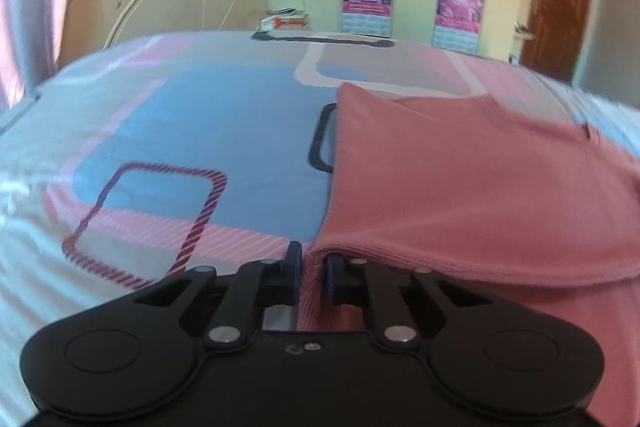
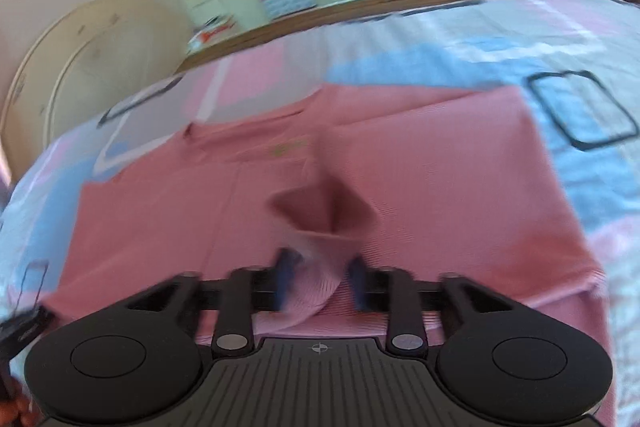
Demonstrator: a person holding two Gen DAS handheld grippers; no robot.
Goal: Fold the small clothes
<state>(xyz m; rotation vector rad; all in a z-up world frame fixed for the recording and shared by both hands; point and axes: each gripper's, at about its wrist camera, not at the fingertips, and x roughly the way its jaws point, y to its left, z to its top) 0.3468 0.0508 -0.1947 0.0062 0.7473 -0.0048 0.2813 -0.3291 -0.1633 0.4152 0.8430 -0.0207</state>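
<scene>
One pink ribbed-knit garment (image 1: 460, 187) lies on the bed (image 1: 180, 131), partly folded, with one layer turned over onto the rest and a straight folded edge running toward the far side of the bed. Its near corner is lifted off the bedcover. At the near edge, a fold of the fabric (image 2: 320, 227) stands up in a cone-shaped pucker; detail there is blurred.

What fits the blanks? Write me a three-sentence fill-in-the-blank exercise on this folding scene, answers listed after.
1. The shirt being folded is ___ in colour.
2. It lies on a ___, over a sheet patterned in blue, pink and white.
3. The left tongs are ___ on the shirt's near edge.

Missing words: pink; bed; shut.
</scene>
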